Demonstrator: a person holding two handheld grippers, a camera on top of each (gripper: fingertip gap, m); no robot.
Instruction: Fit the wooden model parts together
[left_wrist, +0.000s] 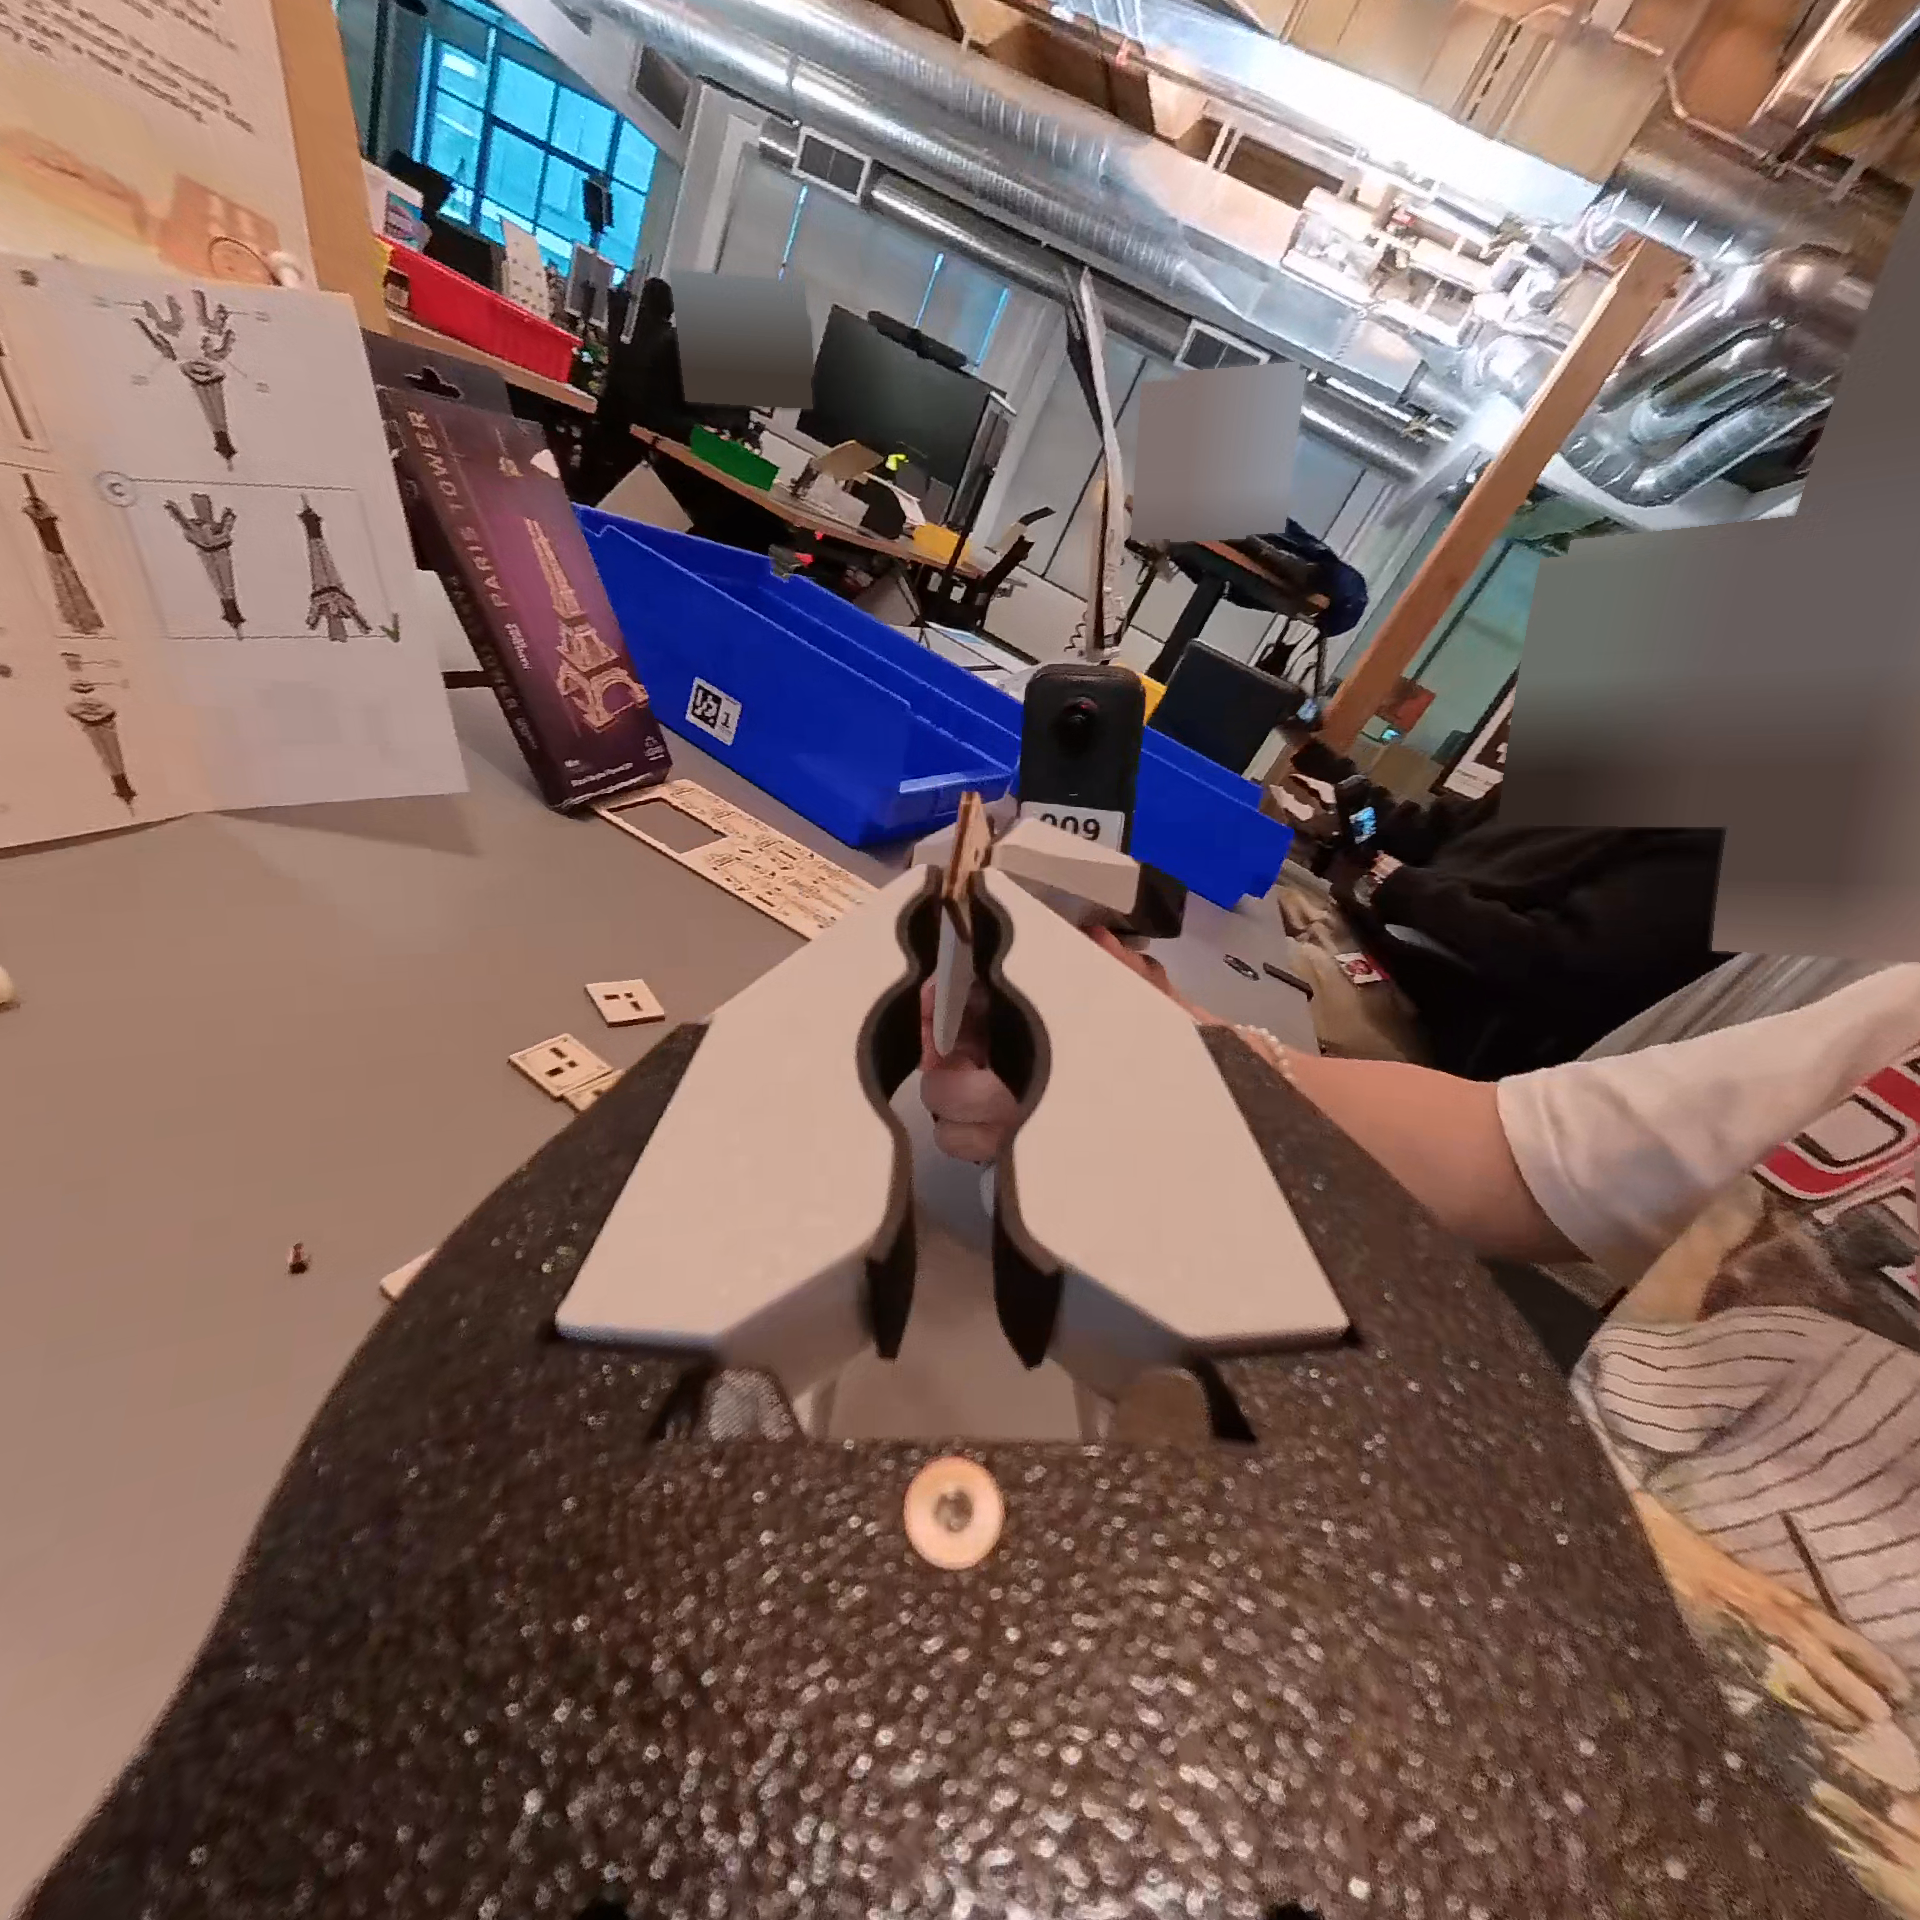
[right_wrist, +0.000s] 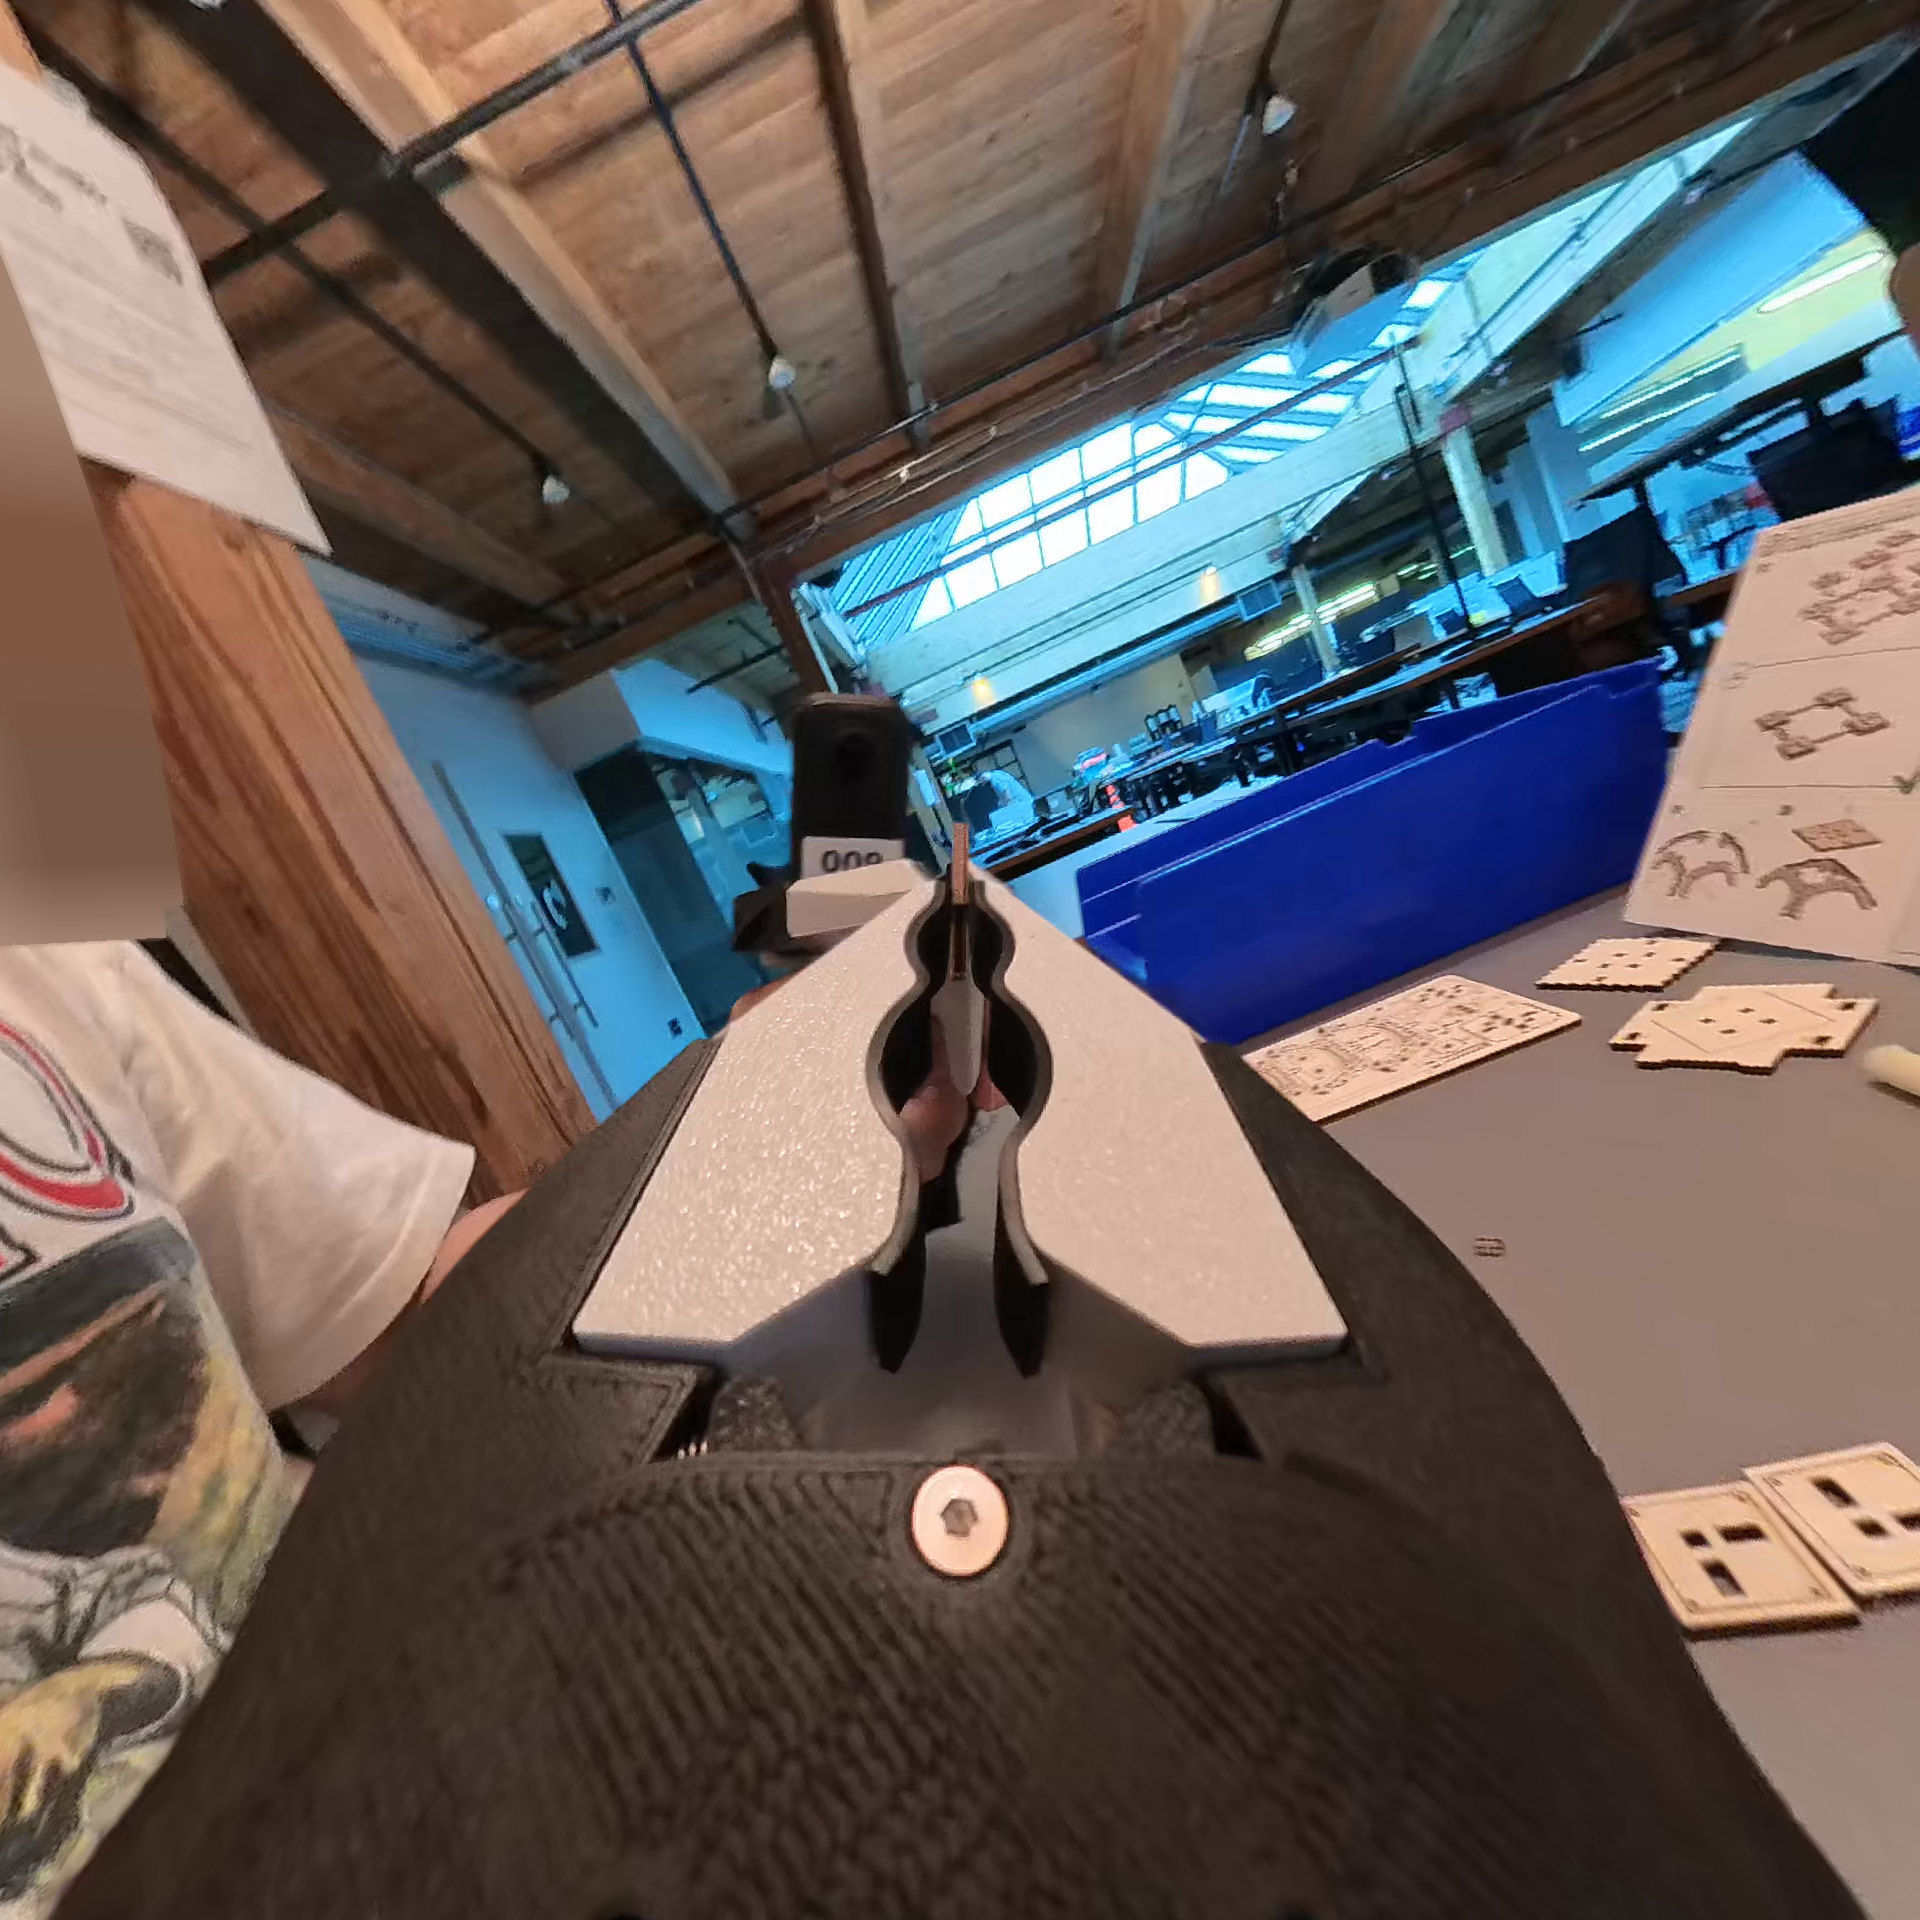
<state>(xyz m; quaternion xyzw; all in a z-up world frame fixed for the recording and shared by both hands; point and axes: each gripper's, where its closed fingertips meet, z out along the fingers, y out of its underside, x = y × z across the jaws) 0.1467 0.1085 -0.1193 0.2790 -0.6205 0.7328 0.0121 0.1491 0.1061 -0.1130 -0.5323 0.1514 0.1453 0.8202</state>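
My left gripper (left_wrist: 961, 909) is shut on a thin wooden part (left_wrist: 971, 847) that sticks up past its fingertips, held above the grey table (left_wrist: 312, 1039). My right gripper (right_wrist: 958, 920) is shut on a thin wooden part (right_wrist: 958, 873) seen edge-on. The two grippers face each other tip to tip; the right one shows in the left wrist view (left_wrist: 1070, 862), the left one in the right wrist view (right_wrist: 842, 899). I cannot tell whether they hold one part or two. Loose square plates (left_wrist: 623, 1003) (right_wrist: 1735, 1558), cross-shaped plates (right_wrist: 1745, 1023) and a punched parts sheet (right_wrist: 1413, 1029) lie on the table.
A blue bin (left_wrist: 831, 686) stands at the back of the table, with a purple model box (left_wrist: 530, 613) and instruction sheets (left_wrist: 208, 540) beside it. A person's arm (left_wrist: 1455, 1132) reaches in from the right. A wooden post (right_wrist: 312, 831) stands to the left. The grippers are tip to tip, or close to it.
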